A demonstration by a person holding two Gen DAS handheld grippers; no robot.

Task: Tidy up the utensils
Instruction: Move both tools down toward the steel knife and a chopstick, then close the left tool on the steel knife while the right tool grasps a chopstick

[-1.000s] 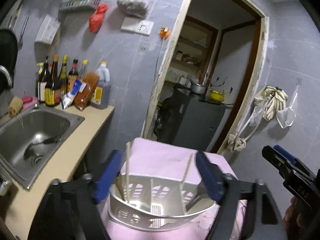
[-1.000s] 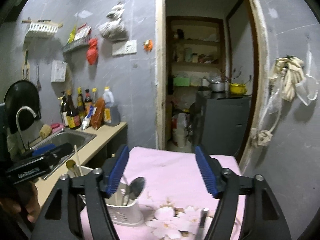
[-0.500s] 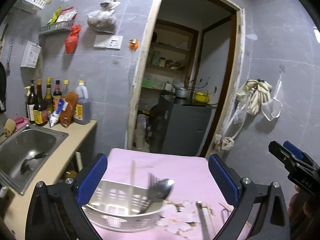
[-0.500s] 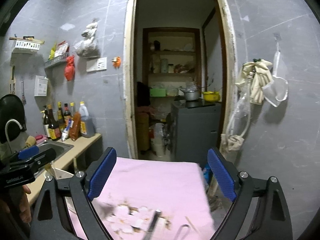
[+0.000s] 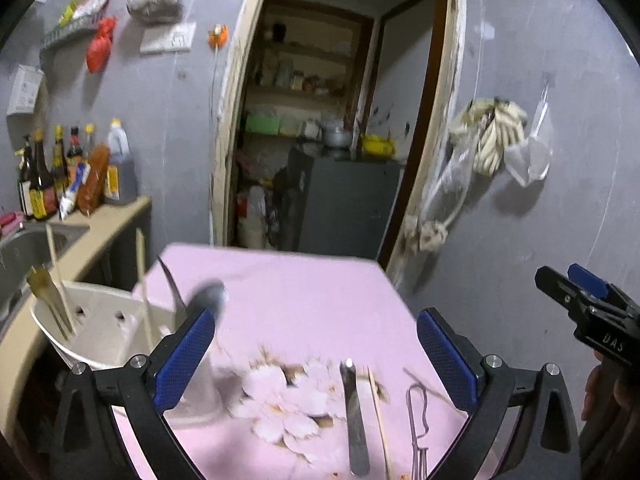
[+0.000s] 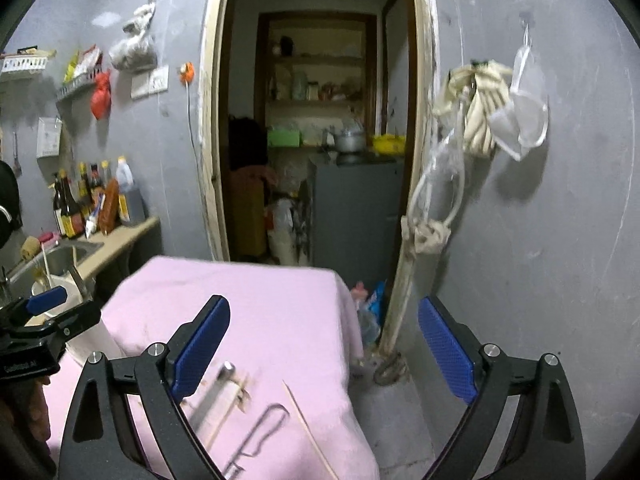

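Note:
A white utensil caddy [image 5: 100, 328] stands at the left of the pink-clothed table [image 5: 304, 288], holding chopsticks and a spoon [image 5: 208, 296]. Loose on the cloth lie a flat metal handle [image 5: 354, 408], a chopstick [image 5: 378, 412] and a wire utensil [image 5: 416, 412]. My left gripper [image 5: 316, 356] hangs open above them, nothing between its fingers. My right gripper [image 6: 324, 348] is open over the table's right front corner, above the metal handle [image 6: 216, 396], wire utensil [image 6: 264, 432] and chopstick [image 6: 308, 428]. The caddy [image 6: 68, 280] shows far left.
A counter with a sink [image 5: 24, 248] and sauce bottles [image 5: 60, 176] runs along the left. A doorway [image 5: 332, 120] opens behind the table onto a dark cabinet [image 6: 352, 212]. Bags and rope [image 6: 480, 120] hang on the right wall. Bare floor [image 6: 400, 408] lies right of the table.
Both grippers have swung right, away from the caddy, and their jaws stand wider. The caddy has slid to the left edge of both views. The loose utensils on the cloth have come into sight.

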